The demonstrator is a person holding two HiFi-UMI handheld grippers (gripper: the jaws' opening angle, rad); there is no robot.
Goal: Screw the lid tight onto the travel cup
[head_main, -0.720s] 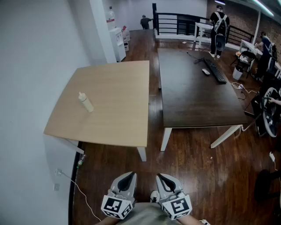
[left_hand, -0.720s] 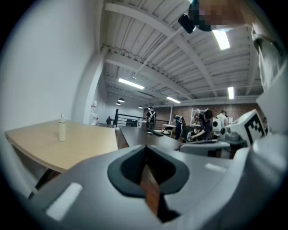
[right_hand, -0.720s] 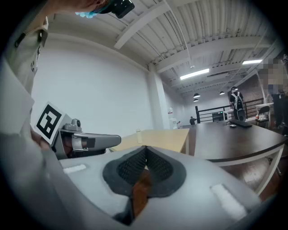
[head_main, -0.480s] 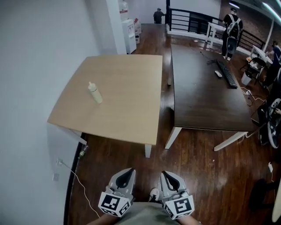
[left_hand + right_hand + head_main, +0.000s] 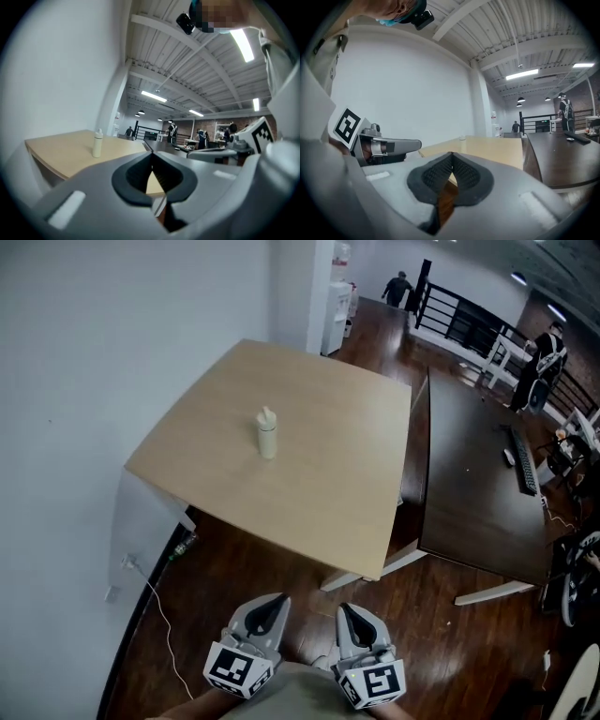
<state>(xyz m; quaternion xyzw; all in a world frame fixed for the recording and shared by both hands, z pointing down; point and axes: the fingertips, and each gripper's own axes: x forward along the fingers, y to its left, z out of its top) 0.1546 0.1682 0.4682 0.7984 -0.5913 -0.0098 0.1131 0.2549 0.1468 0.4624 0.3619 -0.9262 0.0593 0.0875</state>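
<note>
A pale cream travel cup (image 5: 267, 434) with its lid on top stands upright near the middle of the light wooden table (image 5: 328, 474). The left gripper view shows the cup (image 5: 97, 143) far off on the tabletop. My left gripper (image 5: 278, 602) and right gripper (image 5: 343, 613) are held low and close to my body, well short of the table, side by side over the floor. Both are shut with nothing between their jaws. In the right gripper view the right gripper (image 5: 451, 153) points at the table edge, and only the cup's lid (image 5: 462, 138) peeks above it.
A dark wooden table (image 5: 478, 493) with a keyboard (image 5: 523, 461) stands to the right of the light one. A white wall (image 5: 112, 352) runs along the left. A cable (image 5: 159, 615) trails on the dark wood floor. People stand far back by a railing (image 5: 459, 324).
The head view has swung left and closer, so the light table and cup now sit more central and larger. Both grippers stay shut in the same low place.
</note>
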